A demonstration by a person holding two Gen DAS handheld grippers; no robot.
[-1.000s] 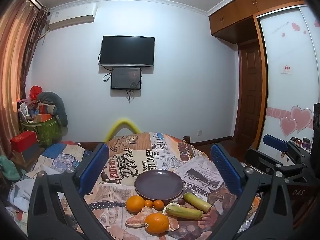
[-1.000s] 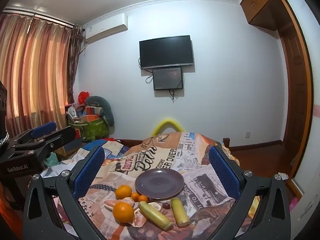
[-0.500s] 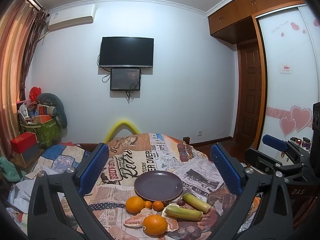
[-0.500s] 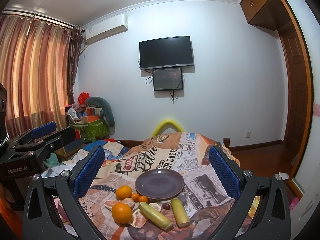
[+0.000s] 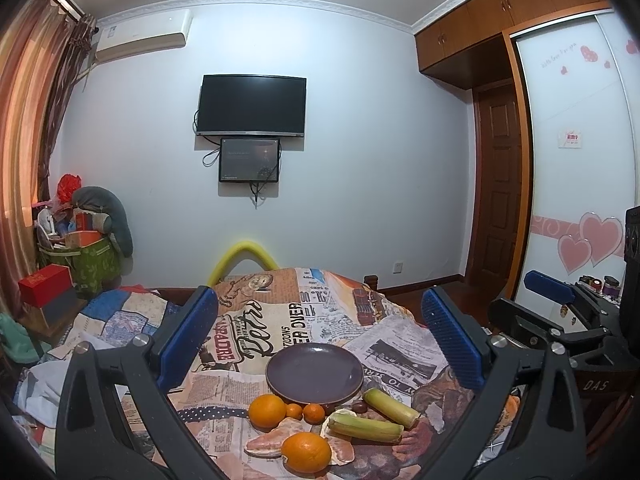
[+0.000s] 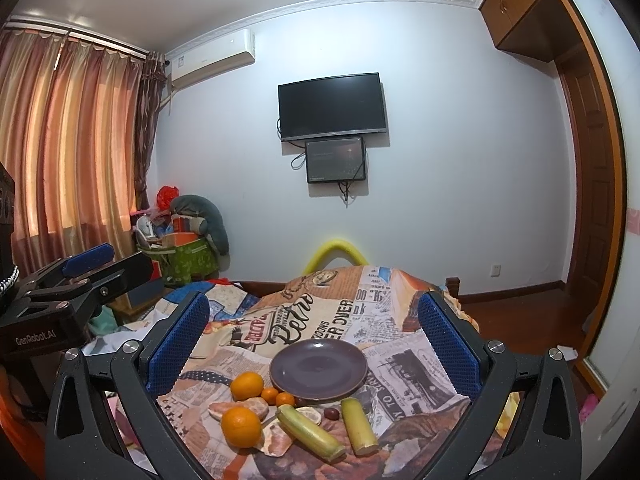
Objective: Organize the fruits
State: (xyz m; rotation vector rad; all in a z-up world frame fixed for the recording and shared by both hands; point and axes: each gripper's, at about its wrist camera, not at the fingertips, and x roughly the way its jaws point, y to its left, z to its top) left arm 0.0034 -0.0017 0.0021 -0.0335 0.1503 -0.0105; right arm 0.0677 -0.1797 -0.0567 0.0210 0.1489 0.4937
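**Both grippers held wide open above a spread of fruit**

The left gripper is seen with its blue fingers spread wide and nothing between them. The right gripper is likewise fully spread and empty.

A dark plate is framed between the fingertips of each gripper, resting bare on a newspaper-print cloth. Nearer than the plate, below the gap between the fingers, the fruit is laid out on the cloth. A large orange lies just beside the plate's near-left rim, with two small oranges next to it. A second large orange sits closest to the camera, touching peeled citrus segments. Two green-yellow stalk pieces lie toward the right finger, a small dark fruit between them and the plate.
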